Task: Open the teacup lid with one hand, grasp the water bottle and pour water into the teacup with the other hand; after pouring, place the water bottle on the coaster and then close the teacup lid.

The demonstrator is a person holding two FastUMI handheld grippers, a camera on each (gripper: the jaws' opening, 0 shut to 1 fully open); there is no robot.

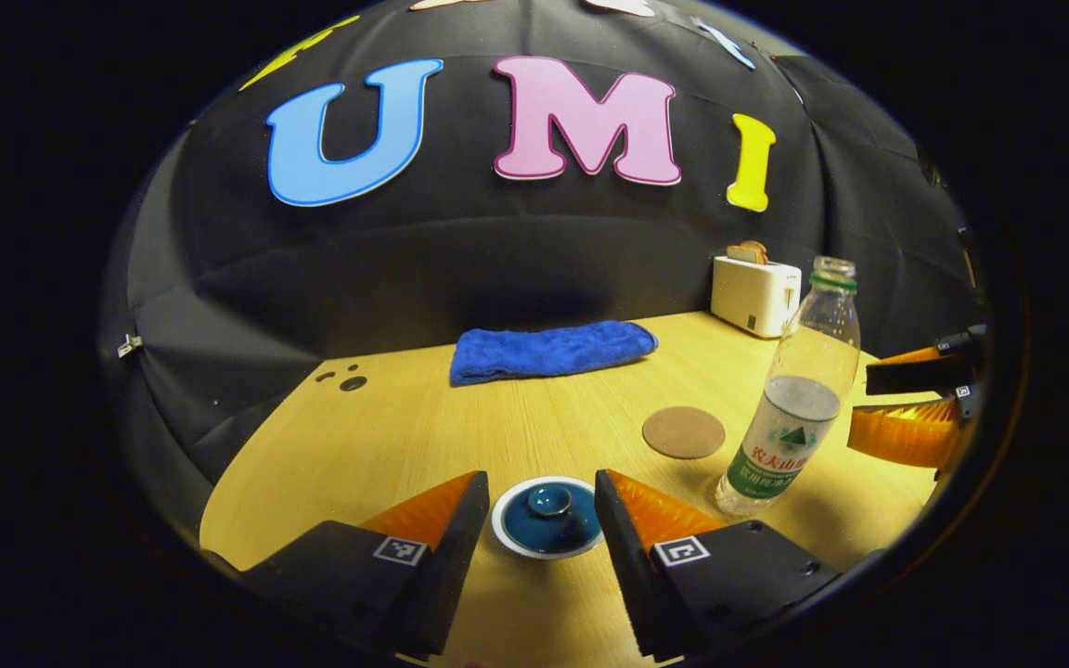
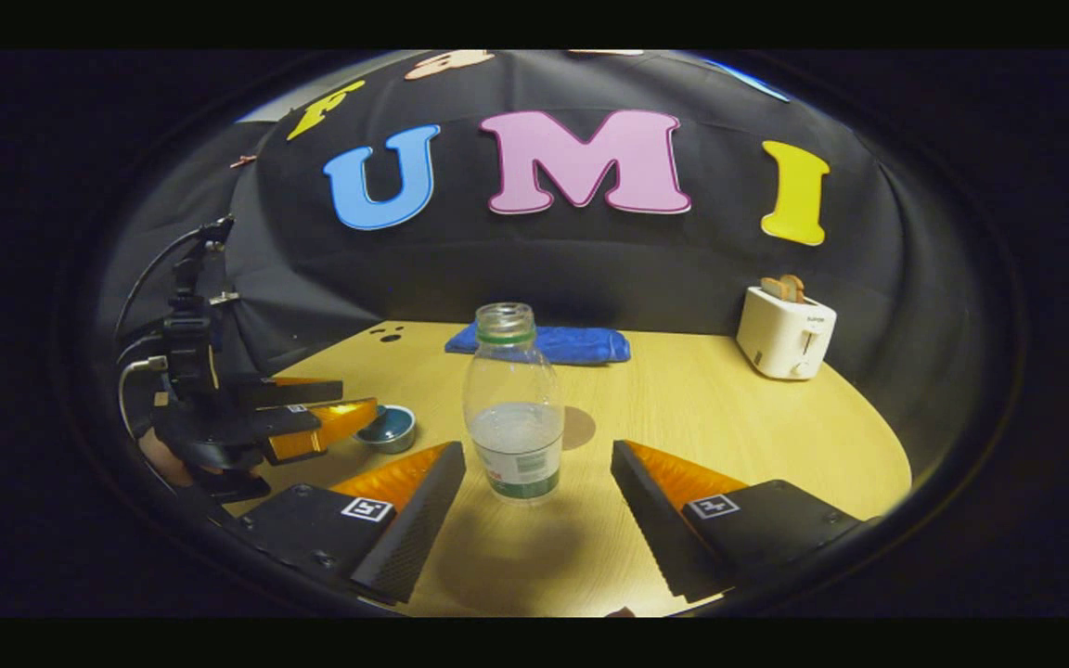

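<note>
The left tongs [image 1: 542,520] are standing wide to either side of the lidded teacup [image 1: 547,518] without touching it, and the right tongs [image 2: 534,506] are gaping just short of the uncapped, part-filled water bottle [image 2: 513,404], which is standing on the tabletop [image 1: 423,436] beside the coaster [image 1: 683,431], not on it. With the lid [image 1: 548,506] sitting on, the scene is fitting either a teacup yet to be filled or one closed again, though the bottle is lying off the coaster. Counting: two tongs, one teacup, one lid, one bottle, one coaster, one blue towel [image 1: 548,351], one toaster [image 1: 754,294].
</note>
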